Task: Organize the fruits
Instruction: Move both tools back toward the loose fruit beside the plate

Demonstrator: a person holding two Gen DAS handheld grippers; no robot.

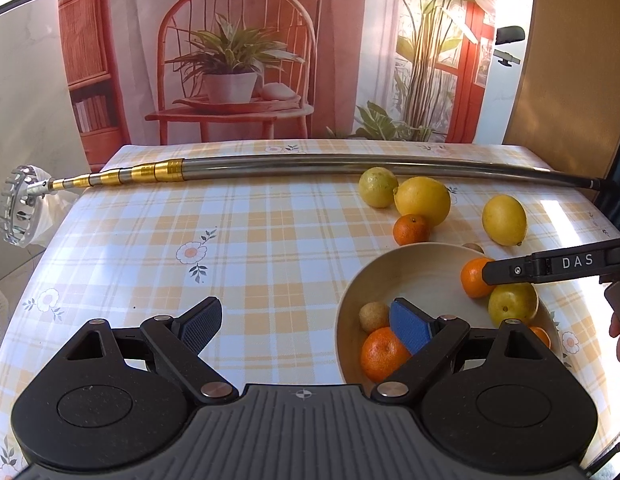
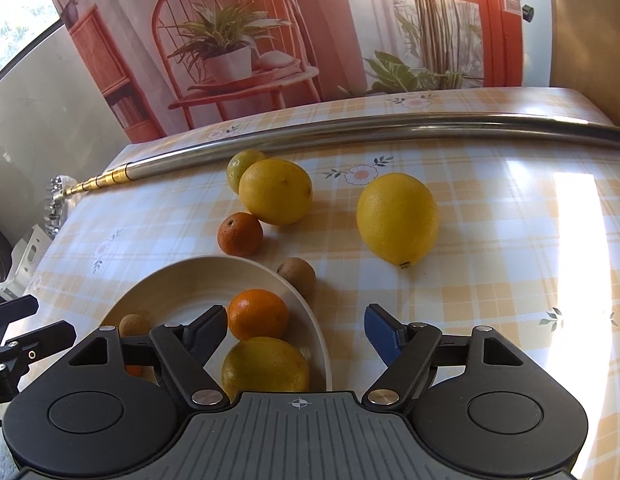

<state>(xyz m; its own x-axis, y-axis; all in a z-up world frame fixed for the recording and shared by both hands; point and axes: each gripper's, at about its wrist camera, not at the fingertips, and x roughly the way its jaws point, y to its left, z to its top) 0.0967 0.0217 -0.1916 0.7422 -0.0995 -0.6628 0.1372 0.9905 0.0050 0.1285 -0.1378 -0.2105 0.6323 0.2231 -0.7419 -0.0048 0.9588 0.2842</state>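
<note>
Left wrist view first: we see our left claw point(image 1: 305, 326) spread wide with nothing between its fingers, one black pad over the checked bench point(image 1: 269, 240) and the blue pad over a pale bowl point(image 1: 350, 320). Inside the bowl lie a tangerine point(image 1: 384, 354), a small brown fruit point(image 1: 373, 317), a second tangerine point(image 1: 476, 278) near the far rim, and a yellow lemon point(image 1: 512, 303) beside it. An arm of the right claw reaches in from the right edge, just over that second tangerine.

Behind the bowl, loose on the bench, sit a greenish lemon point(image 1: 377, 187), a big yellow lemon point(image 1: 422, 201) touching it, a small tangerine point(image 1: 411, 229) just in front, and another lemon point(image 1: 504, 220) set apart to the right. A long metal pole point(image 1: 350, 166) with gold bands lies across the far side of the bench — its toothed head hangs off the left edge.

From the right wrist view, our right claw point(image 2: 295, 330) is also wide open and empty — its left finger over the bowl, its right finger over bare bench. A brown nut-like fruit point(image 2: 297, 275) rests just outside the bowl's rim.
</note>
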